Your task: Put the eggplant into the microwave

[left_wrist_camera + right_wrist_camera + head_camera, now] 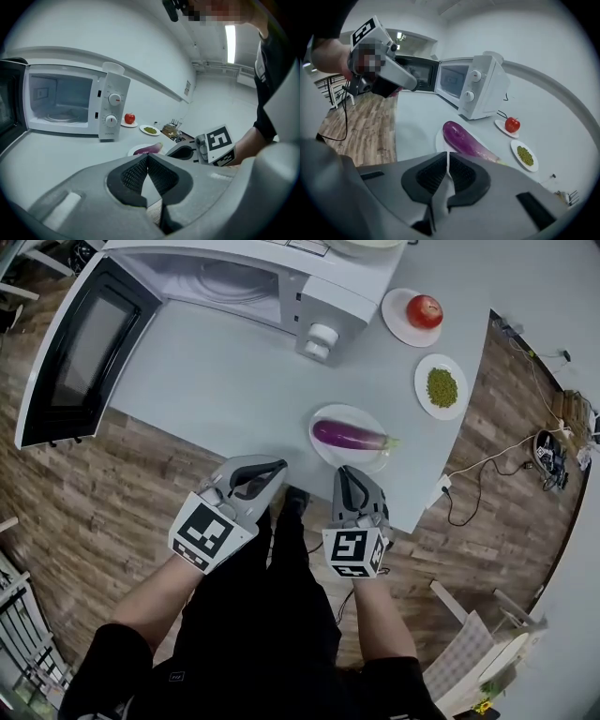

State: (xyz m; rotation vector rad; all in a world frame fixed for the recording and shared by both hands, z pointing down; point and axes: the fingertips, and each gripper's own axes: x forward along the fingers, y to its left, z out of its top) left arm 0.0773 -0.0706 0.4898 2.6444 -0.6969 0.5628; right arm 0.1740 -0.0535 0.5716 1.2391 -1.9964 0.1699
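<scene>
Eggplant (349,435) lies on its plate (352,412) near the counter (216,381) edge. Left gripper (278,466) and right gripper (349,472) jaws clenched, empty. We'd open the right jaws and grip it mid-body.

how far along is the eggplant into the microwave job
Done: the microwave door stands open. In hand: nothing; the left tongs and right tongs are both shut and empty, near the table edge. Left: grasp the eggplant lying on its white plate and place it inside the microwave.
</scene>
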